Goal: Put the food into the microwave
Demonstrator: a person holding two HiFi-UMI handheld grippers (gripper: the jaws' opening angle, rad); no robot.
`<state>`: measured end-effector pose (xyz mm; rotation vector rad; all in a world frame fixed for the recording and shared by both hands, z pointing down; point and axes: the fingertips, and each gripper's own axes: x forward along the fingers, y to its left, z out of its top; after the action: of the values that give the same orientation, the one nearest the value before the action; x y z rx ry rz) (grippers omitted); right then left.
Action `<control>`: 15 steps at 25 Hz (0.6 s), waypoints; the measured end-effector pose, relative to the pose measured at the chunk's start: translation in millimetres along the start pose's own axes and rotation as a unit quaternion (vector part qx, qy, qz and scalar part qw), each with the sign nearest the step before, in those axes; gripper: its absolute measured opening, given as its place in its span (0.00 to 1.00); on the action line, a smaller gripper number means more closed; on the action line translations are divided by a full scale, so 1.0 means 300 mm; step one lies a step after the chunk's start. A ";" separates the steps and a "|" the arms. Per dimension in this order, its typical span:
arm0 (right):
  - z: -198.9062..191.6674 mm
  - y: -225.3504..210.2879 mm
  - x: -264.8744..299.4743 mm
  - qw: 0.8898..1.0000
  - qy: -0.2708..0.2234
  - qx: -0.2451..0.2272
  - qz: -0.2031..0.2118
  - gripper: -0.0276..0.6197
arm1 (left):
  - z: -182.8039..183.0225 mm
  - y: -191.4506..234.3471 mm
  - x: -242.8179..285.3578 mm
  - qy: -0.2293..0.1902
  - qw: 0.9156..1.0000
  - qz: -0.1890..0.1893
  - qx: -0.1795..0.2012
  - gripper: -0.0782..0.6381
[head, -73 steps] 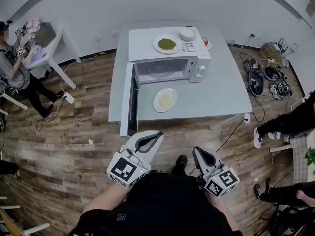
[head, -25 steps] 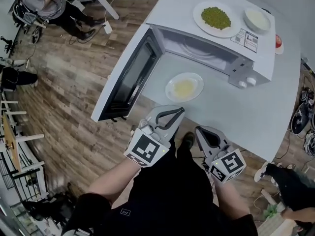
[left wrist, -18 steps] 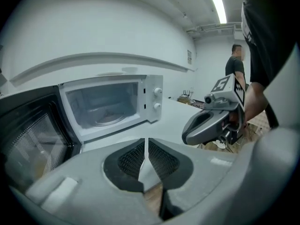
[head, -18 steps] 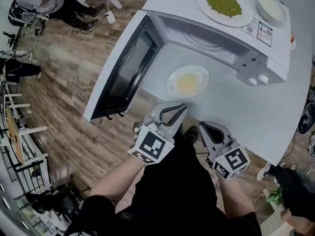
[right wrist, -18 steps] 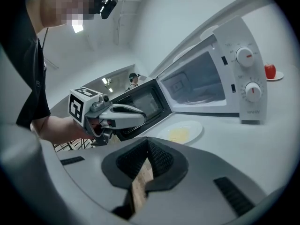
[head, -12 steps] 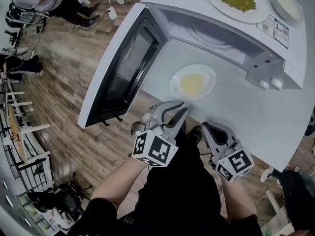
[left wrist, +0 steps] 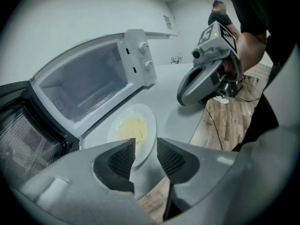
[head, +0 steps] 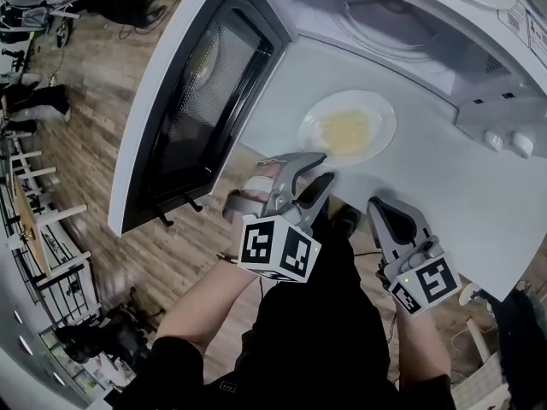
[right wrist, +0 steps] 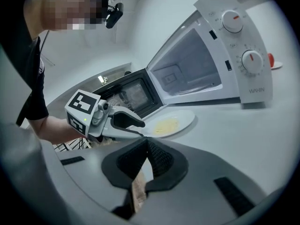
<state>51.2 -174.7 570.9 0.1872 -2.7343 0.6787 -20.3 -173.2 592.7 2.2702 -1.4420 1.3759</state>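
Now I count one plate (head: 318,128), one microwave (head: 389,26): left gripper (head: 323,167) jaws just opening, empty; right gripper (head: 377,206) jaws together, empty.

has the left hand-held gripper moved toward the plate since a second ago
Yes. The left hand-held gripper has closed in on the plate; its jaws have just been opening, the near rim lined up in their gap, ungripped.
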 end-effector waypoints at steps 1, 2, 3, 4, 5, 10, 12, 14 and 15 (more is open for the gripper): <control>0.006 -0.003 0.003 1.000 -0.003 0.000 0.000 0.06 | -0.005 -0.003 0.005 0.004 1.000 -0.002 0.009 0.29; 0.012 -0.004 0.005 1.000 -0.006 0.000 -0.001 0.06 | -0.008 -0.005 0.009 0.008 1.000 -0.001 0.018 0.29; 0.015 -0.004 0.006 1.000 -0.008 -0.002 -0.001 0.06 | -0.009 -0.006 0.011 0.011 1.000 0.001 0.028 0.29; 0.017 -0.003 0.007 1.000 -0.009 -0.003 -0.002 0.06 | -0.009 -0.005 0.014 0.013 0.999 0.003 0.037 0.29; 0.017 -0.002 0.008 1.000 -0.010 -0.005 -0.002 0.06 | -0.008 -0.004 0.017 0.014 0.999 0.005 0.045 0.29; 0.012 0.003 0.018 1.000 -0.011 -0.005 -0.002 0.06 | -0.020 -0.009 0.030 0.031 0.996 0.000 0.078 0.29; 0.014 0.005 0.018 1.000 -0.014 -0.004 -0.002 0.06 | -0.033 -0.010 0.035 0.045 0.994 0.002 0.097 0.29; 0.018 0.005 0.018 1.000 -0.015 -0.005 -0.002 0.06 | -0.044 -0.006 0.041 0.057 0.992 0.004 0.110 0.29; 0.020 0.003 0.019 1.000 -0.017 -0.006 -0.003 0.06 | -0.048 -0.003 0.043 0.062 0.991 0.006 0.117 0.29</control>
<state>44.0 -176.9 567.3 0.2056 -2.7676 0.6647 -27.0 -173.7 610.9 2.2616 -1.3207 1.7393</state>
